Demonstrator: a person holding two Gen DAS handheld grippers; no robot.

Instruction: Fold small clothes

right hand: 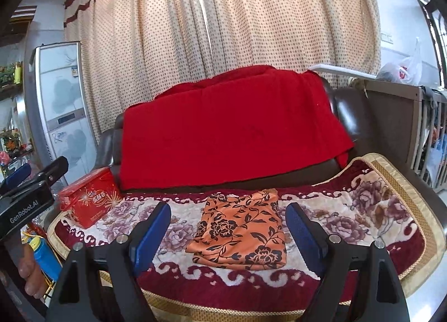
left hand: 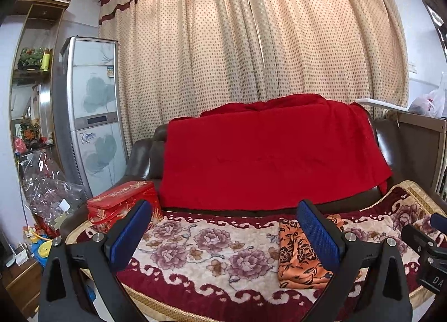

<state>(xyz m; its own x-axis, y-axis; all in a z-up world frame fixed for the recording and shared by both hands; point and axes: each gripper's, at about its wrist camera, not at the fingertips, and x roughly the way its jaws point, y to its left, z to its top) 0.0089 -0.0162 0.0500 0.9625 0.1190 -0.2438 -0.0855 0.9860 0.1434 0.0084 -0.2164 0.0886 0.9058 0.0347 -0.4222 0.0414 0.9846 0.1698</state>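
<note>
A small orange garment with a black flower print (right hand: 241, 231) lies folded flat on the floral sofa cover (right hand: 363, 210). In the right wrist view it sits between my open fingers, a little ahead of the right gripper (right hand: 227, 224). In the left wrist view the garment (left hand: 297, 257) lies partly behind the right finger (left hand: 318, 235) of my left gripper (left hand: 223, 227), which is open, empty and held above the cover left of the garment. The left gripper's body (right hand: 25, 202) shows at the left edge of the right wrist view.
A red gift box (right hand: 89, 199) stands on the cover's left end. A red blanket (right hand: 223, 132) drapes the dark sofa back. A dotted curtain hangs behind. A tall air conditioner (left hand: 92, 104) and shelves stand left; a wooden crib (right hand: 413, 126) stands right.
</note>
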